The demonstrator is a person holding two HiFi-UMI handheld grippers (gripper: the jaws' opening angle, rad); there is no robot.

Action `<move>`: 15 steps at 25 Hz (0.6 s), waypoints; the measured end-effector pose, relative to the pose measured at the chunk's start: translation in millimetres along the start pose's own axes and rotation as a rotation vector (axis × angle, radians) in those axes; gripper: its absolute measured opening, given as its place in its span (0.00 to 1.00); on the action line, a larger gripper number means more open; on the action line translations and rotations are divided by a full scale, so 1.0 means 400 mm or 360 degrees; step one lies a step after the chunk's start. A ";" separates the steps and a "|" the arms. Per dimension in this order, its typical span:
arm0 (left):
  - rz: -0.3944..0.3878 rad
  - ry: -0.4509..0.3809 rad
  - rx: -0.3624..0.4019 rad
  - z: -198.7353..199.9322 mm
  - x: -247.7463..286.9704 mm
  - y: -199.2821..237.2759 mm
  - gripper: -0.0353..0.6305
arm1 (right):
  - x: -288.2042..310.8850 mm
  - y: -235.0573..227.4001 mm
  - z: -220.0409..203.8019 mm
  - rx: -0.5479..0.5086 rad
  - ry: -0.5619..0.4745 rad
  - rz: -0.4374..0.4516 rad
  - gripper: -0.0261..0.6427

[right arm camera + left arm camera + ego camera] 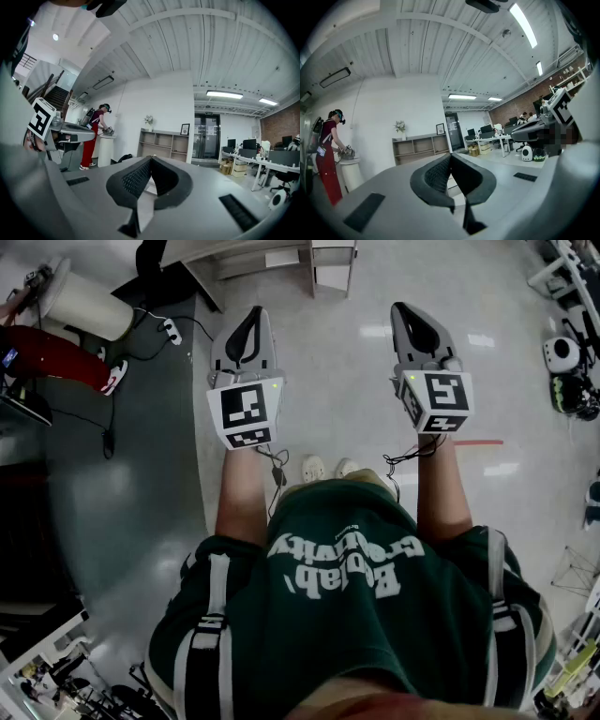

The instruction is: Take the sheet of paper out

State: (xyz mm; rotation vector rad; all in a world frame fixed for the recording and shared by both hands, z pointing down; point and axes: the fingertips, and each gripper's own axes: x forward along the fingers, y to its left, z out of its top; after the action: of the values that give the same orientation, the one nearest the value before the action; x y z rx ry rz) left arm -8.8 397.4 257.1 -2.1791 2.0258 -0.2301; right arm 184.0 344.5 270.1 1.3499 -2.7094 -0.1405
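Observation:
No sheet of paper shows in any view. In the head view my left gripper [250,317] and right gripper [403,307] are held out level, side by side, above a glossy pale floor, each with its marker cube near the wrist. In the left gripper view the left gripper [450,155] has its dark pads meeting at the tips, with nothing between them. The right gripper [151,158] looks the same in its own view: tips together, nothing held. Each gripper appears at the edge of the other's view.
A low wooden shelf unit [419,148] stands against the white wall ahead. A person in red [327,157] works at a round white stand [86,302] to the left. Office desks [493,140] lie to the right. White furniture legs [323,268] and a floor cable [173,331] are just ahead.

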 end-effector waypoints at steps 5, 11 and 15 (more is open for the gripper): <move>-0.0007 0.0039 -0.0030 -0.024 -0.001 0.017 0.08 | 0.001 0.010 0.004 -0.0003 0.0001 -0.0014 0.09; -0.0014 0.0040 -0.0035 -0.025 0.006 0.032 0.08 | 0.015 0.019 0.012 0.0006 0.0002 -0.0022 0.09; -0.0024 0.0042 -0.0046 -0.030 0.003 0.036 0.08 | 0.017 0.024 0.009 0.0018 0.0013 -0.0025 0.09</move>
State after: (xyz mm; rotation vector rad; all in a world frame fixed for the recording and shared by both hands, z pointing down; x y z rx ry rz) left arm -25.3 395.2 265.8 -2.2206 2.0400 -0.2339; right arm 171.8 345.1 268.1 1.3724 -2.6977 -0.1208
